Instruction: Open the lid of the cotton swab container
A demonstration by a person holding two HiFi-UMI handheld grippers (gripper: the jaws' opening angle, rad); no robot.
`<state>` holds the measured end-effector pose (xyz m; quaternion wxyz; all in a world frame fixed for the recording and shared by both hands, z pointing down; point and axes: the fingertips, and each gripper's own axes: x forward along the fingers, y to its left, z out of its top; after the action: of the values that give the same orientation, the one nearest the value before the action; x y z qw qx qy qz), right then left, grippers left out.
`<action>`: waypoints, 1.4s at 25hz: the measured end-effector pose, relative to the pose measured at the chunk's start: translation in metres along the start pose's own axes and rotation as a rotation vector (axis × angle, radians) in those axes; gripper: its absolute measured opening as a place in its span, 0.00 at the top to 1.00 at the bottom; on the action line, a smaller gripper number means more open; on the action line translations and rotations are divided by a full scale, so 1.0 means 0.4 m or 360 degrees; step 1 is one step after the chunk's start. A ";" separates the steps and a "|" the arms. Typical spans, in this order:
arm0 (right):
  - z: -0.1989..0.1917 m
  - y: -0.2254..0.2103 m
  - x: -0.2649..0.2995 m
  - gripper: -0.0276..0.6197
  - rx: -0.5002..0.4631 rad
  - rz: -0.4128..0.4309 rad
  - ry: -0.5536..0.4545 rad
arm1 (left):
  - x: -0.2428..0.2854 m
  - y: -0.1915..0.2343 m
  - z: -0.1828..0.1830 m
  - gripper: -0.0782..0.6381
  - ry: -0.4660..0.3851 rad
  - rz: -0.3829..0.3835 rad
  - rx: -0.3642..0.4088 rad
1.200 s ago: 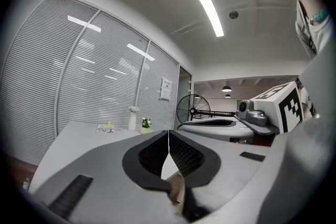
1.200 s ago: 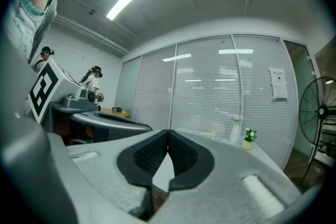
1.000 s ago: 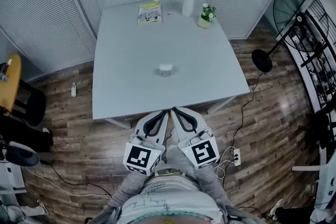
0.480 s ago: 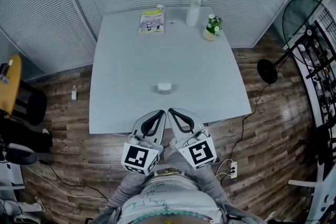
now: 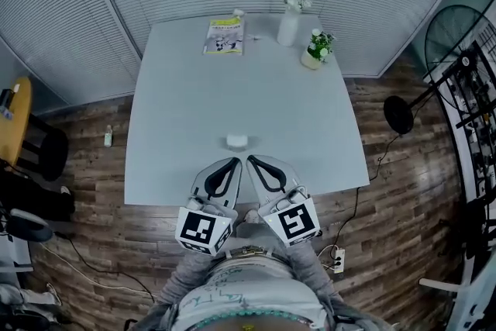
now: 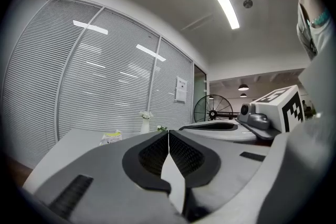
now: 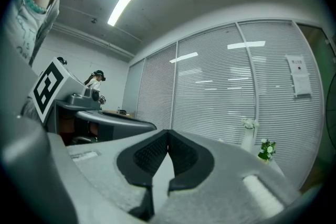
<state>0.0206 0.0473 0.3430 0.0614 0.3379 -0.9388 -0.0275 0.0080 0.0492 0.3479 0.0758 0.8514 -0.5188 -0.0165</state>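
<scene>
A small round cotton swab container (image 5: pixel 236 141) with a white lid stands on the pale table (image 5: pixel 178 105), near its front edge. My left gripper (image 5: pixel 238 162) and right gripper (image 5: pixel 249 160) are side by side just in front of it, tips over the table's front edge, both shut and empty. The left gripper view shows shut jaws (image 6: pixel 168 132) and the other gripper (image 6: pixel 247 126) at the right. In the right gripper view the tips (image 7: pixel 168 132) meet with nothing between them. The container is hidden in both gripper views.
At the table's far edge lie a yellow-green packet (image 5: pixel 225 36), a white vase with flowers (image 5: pixel 289 23) and a small potted plant (image 5: pixel 316 49). A standing fan (image 5: pixel 453 50) is at the right. Blinds close off the back. A dark chair (image 5: pixel 39 159) is at the left.
The view has moved forward: the table and container now lie nearer the grippers, whose tips now reach the table's front edge. Both grippers stay shut.
</scene>
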 end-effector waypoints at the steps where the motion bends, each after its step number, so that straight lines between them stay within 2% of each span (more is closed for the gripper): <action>1: -0.004 -0.008 0.006 0.96 0.0001 0.0004 0.0001 | 0.009 0.007 -0.001 0.89 0.0002 0.0007 -0.0001; 6: -0.029 -0.038 0.032 0.96 0.0001 0.0002 0.0022 | 0.029 0.044 -0.010 0.89 0.0022 0.0031 -0.0008; 11: -0.042 -0.054 0.055 0.96 -0.0008 -0.0035 0.0049 | 0.045 0.075 -0.014 0.89 0.0023 -0.0001 -0.0008; 21: -0.043 -0.086 0.169 0.96 -0.0050 -0.0111 0.0108 | 0.122 0.166 0.002 0.89 0.0054 -0.0177 -0.0003; 35: -0.103 -0.092 0.284 0.96 -0.0053 -0.0218 0.0174 | 0.166 0.283 -0.052 0.89 0.0110 -0.0350 -0.0003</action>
<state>-0.0375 -0.0541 0.3912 0.1162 0.4012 -0.9081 -0.0289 -0.0588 -0.0580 0.3883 0.0921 0.9032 -0.4192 0.0041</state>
